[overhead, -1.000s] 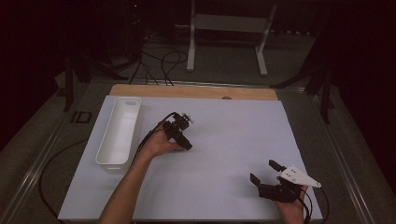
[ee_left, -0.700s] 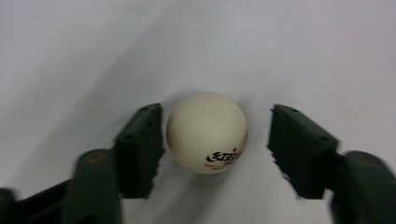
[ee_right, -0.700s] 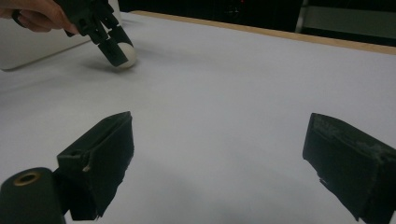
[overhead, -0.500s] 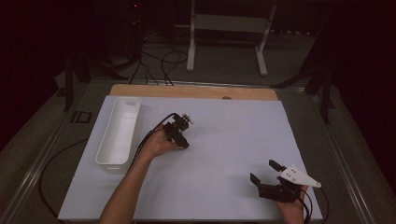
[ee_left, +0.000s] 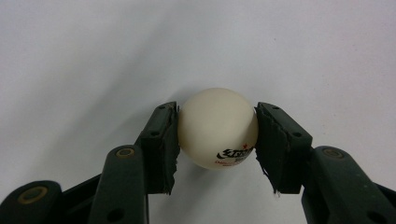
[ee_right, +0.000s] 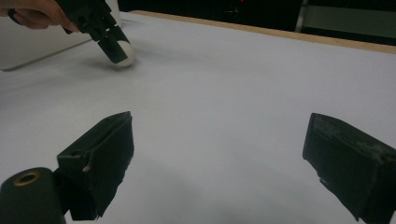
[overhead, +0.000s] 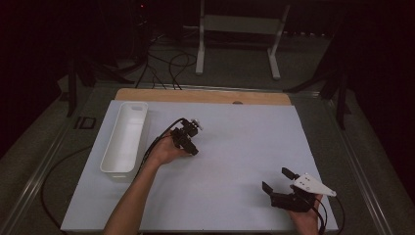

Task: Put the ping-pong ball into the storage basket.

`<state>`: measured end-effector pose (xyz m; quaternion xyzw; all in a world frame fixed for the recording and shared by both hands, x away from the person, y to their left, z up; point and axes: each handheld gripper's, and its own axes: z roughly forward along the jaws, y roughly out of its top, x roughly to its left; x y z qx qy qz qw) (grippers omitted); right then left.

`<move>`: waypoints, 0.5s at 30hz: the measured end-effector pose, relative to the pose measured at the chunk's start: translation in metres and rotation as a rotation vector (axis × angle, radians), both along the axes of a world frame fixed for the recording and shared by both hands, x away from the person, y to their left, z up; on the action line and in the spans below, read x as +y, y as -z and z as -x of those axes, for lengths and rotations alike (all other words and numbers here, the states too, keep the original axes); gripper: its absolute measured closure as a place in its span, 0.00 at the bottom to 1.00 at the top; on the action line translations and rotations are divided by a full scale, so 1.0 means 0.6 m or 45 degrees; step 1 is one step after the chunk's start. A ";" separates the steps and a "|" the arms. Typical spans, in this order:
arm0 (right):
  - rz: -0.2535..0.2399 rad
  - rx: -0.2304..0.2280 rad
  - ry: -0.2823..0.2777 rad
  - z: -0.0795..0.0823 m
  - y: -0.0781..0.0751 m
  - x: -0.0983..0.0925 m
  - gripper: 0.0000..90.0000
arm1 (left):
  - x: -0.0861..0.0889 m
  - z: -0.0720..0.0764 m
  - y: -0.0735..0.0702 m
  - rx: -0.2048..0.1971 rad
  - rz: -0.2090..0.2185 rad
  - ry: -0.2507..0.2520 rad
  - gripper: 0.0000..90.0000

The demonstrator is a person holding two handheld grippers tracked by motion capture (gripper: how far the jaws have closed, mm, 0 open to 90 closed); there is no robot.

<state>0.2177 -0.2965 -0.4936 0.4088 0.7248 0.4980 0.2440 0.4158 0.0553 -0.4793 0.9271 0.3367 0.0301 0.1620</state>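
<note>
A white table-tennis ball (ee_left: 217, 126) with a printed logo rests on the white tabletop, and both pads of my left gripper (ee_left: 217, 140) press on its sides. In the high view my left gripper (overhead: 193, 148) is left of the table's centre, pointing down and to the right. From the right gripper view the ball (ee_right: 125, 52) shows far off at the tips of that left gripper (ee_right: 112, 46). My right gripper (overhead: 276, 178) lies near the front right corner, its jaws wide open with nothing between them (ee_right: 219, 154).
A long white tray (overhead: 125, 139) stands at the left of the table, just beside my left hand (overhead: 164, 152). A wooden strip (overhead: 205, 96) runs along the far edge. Cables and a metal stand (overhead: 240, 29) lie on the floor beyond.
</note>
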 end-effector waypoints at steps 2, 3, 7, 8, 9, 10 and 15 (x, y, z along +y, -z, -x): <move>-0.001 0.000 0.000 0.000 0.000 0.000 0.09 | 0.000 0.001 -0.001 -0.006 0.002 -0.003 0.57; -0.001 0.000 0.001 0.000 0.000 0.000 0.09 | 0.001 0.002 -0.003 -0.009 0.000 -0.002 0.57; -0.001 -0.002 0.002 0.000 0.000 0.000 0.09 | 0.002 0.003 -0.008 -0.027 -0.002 -0.007 0.57; -0.003 -0.003 0.003 0.000 0.000 0.000 0.09 | 0.003 0.004 -0.009 -0.033 -0.005 -0.009 0.57; -0.003 -0.004 0.003 0.000 0.001 0.000 0.09 | 0.002 0.004 -0.010 -0.036 -0.007 -0.008 0.57; -0.002 -0.004 0.003 0.000 0.001 0.000 0.09 | 0.003 0.005 -0.010 -0.037 -0.006 -0.008 0.57; 0.001 -0.009 0.006 0.000 0.000 -0.001 0.09 | 0.005 0.006 -0.015 -0.043 -0.004 -0.022 0.57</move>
